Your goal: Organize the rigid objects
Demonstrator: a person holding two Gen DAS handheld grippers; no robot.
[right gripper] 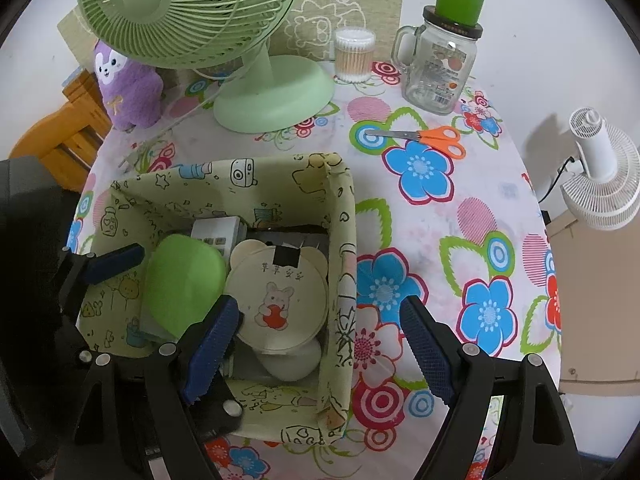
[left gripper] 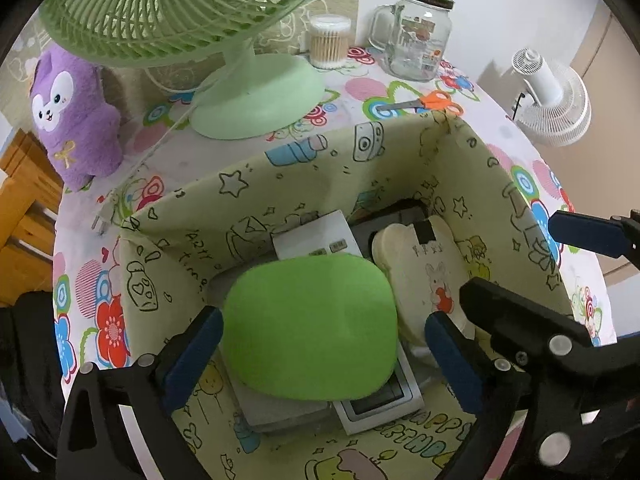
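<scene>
The green case (left gripper: 310, 326) lies between the fingers of our left gripper (left gripper: 324, 354), inside the patterned fabric box (left gripper: 280, 184); the blue pads flank its two sides, but we cannot tell whether they press it. It rests on a grey device (left gripper: 380, 404), with the cream bear-shaped mirror (left gripper: 424, 276) just to its right and a white remote (left gripper: 316, 238) just beyond. Our right gripper (right gripper: 320, 352) hangs spread wide, holding nothing, its left finger (right gripper: 212, 352) inside the box and its right over the flowered tablecloth (right gripper: 440, 216). Farther ahead lie orange scissors (right gripper: 434, 138); beyond stand a green fan (right gripper: 200, 12), a cotton-swab tub (right gripper: 354, 54) and a glass jar (right gripper: 440, 64).
</scene>
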